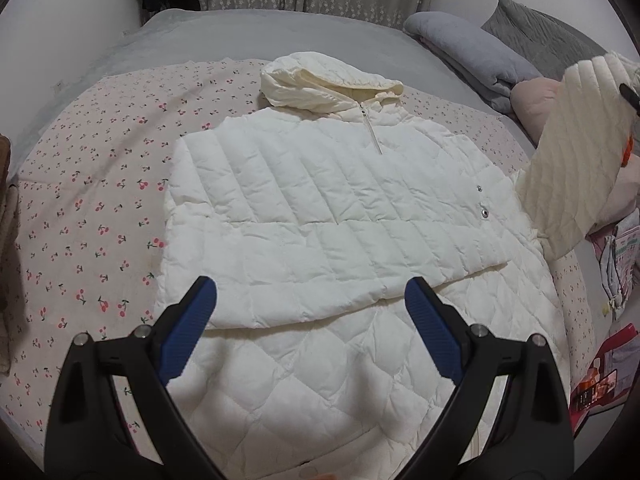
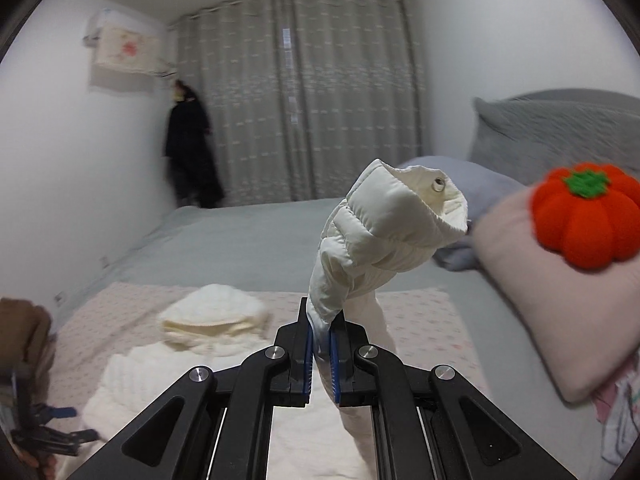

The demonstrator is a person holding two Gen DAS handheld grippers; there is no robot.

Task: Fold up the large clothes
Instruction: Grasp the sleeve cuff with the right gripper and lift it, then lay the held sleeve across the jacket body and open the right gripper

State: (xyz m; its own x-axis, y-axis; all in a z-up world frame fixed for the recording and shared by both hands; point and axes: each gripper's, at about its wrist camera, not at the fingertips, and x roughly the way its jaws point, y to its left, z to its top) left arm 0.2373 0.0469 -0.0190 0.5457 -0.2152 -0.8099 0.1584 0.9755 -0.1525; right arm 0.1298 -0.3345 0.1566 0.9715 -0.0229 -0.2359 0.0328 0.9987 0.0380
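A white quilted hooded jacket (image 1: 320,216) lies flat on the bed, hood (image 1: 324,84) at the far end, one sleeve folded across its chest. My left gripper (image 1: 310,312) is open and empty, hovering above the jacket's lower half. My right gripper (image 2: 320,336) is shut on the other sleeve (image 2: 384,232) and holds it raised, cuff up; the lifted sleeve also shows in the left wrist view (image 1: 580,152) at the right. The jacket's hood and body appear low in the right wrist view (image 2: 208,320).
The jacket rests on a cherry-print sheet (image 1: 92,200) over a grey bed. Grey pillows (image 1: 472,52) and a pink pillow (image 2: 540,300) with an orange pumpkin plush (image 2: 584,220) lie at the right. Curtains (image 2: 300,100) and a hanging dark coat (image 2: 192,152) stand behind.
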